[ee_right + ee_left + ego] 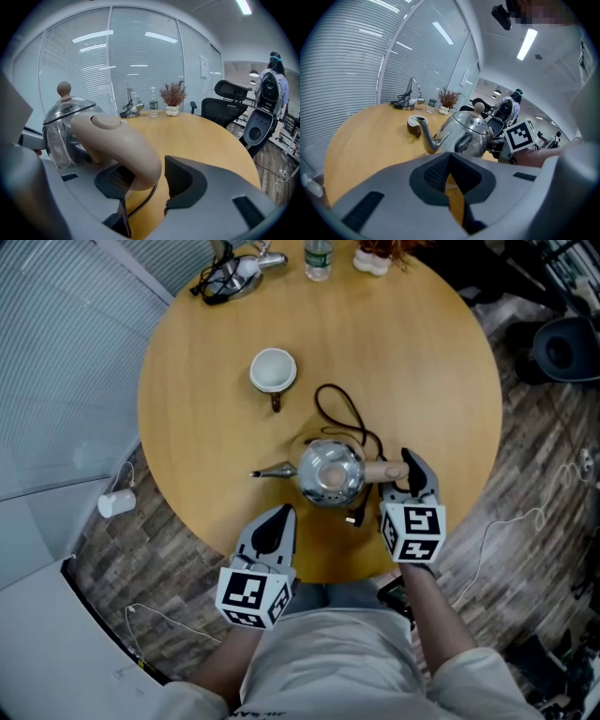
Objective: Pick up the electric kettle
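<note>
Kettle (330,474) handle (117,140) within parted right claw (153,174)

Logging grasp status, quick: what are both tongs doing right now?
Left tongs: closed, empty.
Right tongs: open around kettle handle, not clamped.

The left gripper (279,517) is closed, while the right gripper (411,468), further forward, gapes apart.

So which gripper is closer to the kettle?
Right. The right gripper has its fingers either side of the kettle handle. The left gripper is back by the table edge, short of the kettle.
</note>
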### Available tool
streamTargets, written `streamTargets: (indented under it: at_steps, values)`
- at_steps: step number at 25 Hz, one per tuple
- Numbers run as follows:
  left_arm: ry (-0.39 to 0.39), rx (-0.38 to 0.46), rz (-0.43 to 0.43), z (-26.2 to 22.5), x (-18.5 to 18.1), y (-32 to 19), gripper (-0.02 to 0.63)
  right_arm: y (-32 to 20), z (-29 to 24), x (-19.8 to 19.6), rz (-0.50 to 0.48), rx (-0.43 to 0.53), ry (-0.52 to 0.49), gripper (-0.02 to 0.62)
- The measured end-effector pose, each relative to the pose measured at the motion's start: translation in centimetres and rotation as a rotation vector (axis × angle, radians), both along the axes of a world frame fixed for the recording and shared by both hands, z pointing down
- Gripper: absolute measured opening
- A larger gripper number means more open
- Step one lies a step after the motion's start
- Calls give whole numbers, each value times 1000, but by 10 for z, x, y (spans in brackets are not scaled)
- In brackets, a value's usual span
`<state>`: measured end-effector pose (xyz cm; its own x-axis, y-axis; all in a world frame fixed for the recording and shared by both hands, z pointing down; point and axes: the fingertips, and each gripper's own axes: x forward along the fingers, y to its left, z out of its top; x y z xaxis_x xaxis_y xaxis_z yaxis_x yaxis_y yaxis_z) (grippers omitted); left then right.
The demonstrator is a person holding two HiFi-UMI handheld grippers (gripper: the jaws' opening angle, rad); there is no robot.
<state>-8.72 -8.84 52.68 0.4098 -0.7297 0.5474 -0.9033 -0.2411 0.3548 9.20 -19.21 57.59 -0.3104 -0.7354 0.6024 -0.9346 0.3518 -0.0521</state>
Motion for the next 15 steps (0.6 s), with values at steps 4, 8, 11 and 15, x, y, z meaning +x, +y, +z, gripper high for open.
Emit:
streamTargets:
  at_steps: [4,8,11,15]
  values:
    - [-1,-6,-5,2,-2,0,3,-5,1,-1,-1,-1,-2,199]
    - [0,-14,-11,4,-5,0,3,-8,3,-2,-1,-4,-2,199]
    - [-3,-18,-13,5,-7,0,3,-10,5,-4,-2,-7,-1,199]
    - [-4,-21,-15,6,-9,-1,3,-13,8,-5,1,-10,1,199]
